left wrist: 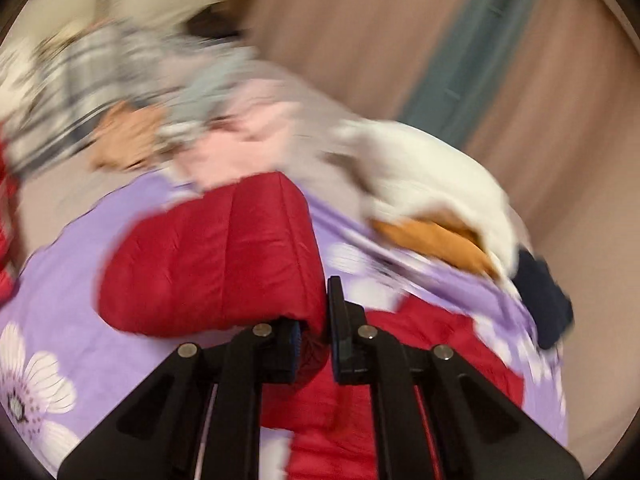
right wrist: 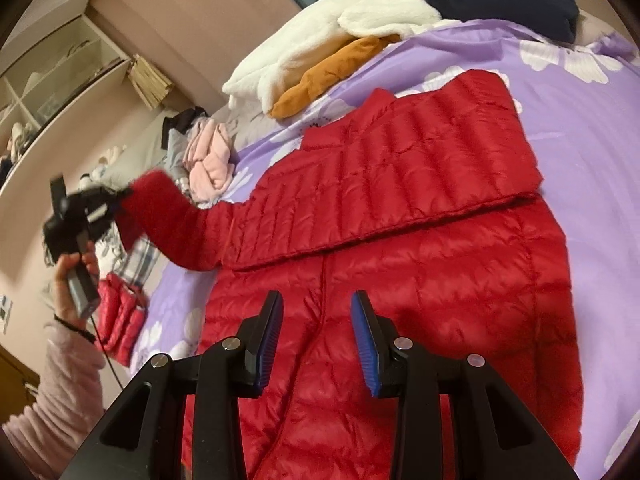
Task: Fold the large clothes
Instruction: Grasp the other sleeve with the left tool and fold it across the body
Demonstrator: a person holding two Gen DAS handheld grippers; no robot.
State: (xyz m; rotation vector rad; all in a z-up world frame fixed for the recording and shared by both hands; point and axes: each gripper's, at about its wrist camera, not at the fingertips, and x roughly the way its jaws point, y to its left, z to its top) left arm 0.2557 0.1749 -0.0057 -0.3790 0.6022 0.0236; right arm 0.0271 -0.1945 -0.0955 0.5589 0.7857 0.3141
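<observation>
A red quilted puffer jacket (right wrist: 420, 264) lies spread on a purple floral bedsheet (right wrist: 592, 128), one sleeve folded across its chest. My left gripper (left wrist: 314, 340) is shut on the cuff of the other sleeve (left wrist: 216, 256) and holds it lifted off the bed; it also shows at the left of the right wrist view (right wrist: 120, 200), gripping the raised sleeve (right wrist: 168, 216). My right gripper (right wrist: 316, 336) is open and empty, hovering just above the jacket's lower body.
A white fleece (right wrist: 320, 36), an orange garment (right wrist: 332, 72) and a dark navy garment (right wrist: 508, 0) lie at the bed's far edge. Pink clothes (right wrist: 208, 160) and a plaid garment (right wrist: 140, 260) lie at the left. A second red padded piece (right wrist: 120, 312) lies near the bed edge.
</observation>
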